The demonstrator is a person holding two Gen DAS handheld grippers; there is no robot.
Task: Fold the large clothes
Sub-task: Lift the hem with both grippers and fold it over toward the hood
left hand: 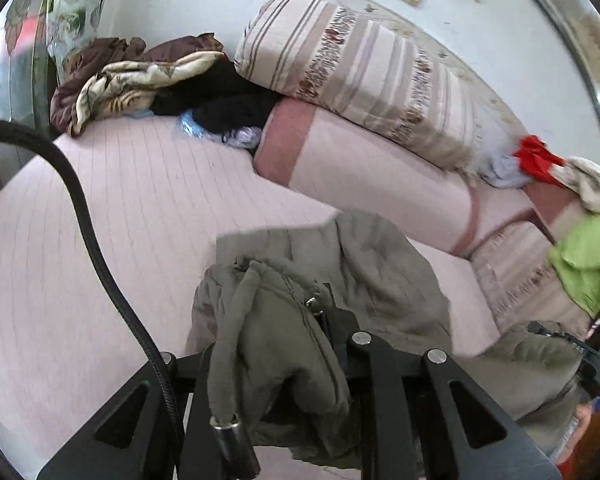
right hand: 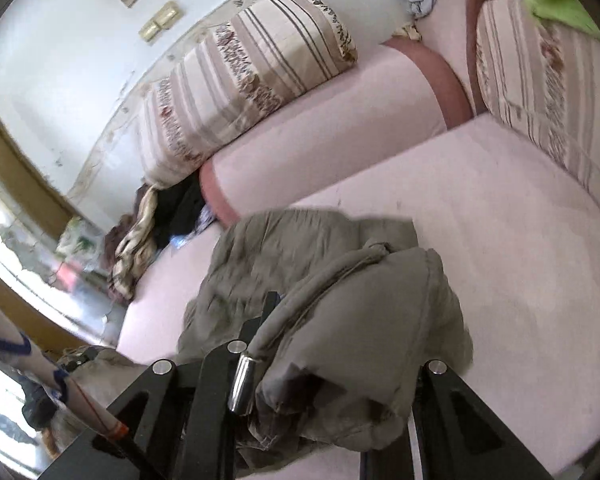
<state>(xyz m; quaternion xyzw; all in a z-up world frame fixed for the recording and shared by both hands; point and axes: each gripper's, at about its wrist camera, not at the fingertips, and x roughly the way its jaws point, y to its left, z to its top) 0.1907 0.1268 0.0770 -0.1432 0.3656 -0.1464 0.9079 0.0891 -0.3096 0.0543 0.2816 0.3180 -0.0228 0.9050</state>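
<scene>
An olive-grey jacket (left hand: 372, 272) hangs bunched above the pink sofa seat (left hand: 120, 208). In the left wrist view, my left gripper (left hand: 320, 320) is shut on a fold of it, and the cloth drapes over the fingers and hides the tips. A drawstring with a metal tip (left hand: 226, 428) dangles in front. In the right wrist view, my right gripper (right hand: 272, 312) is shut on another bunched edge of the jacket (right hand: 300, 256). A second metal-tipped cord (right hand: 242, 384) hangs beside it. The fabric covers most of both jaws.
Striped bolster cushions (left hand: 364, 76) lie along the sofa back (left hand: 364, 168). A heap of brown, cream and black clothes (left hand: 148, 80) sits at the far end. Red cloth (left hand: 536, 156) and a green garment (left hand: 588, 260) lie at the right. A black cable (left hand: 88, 216) crosses the left.
</scene>
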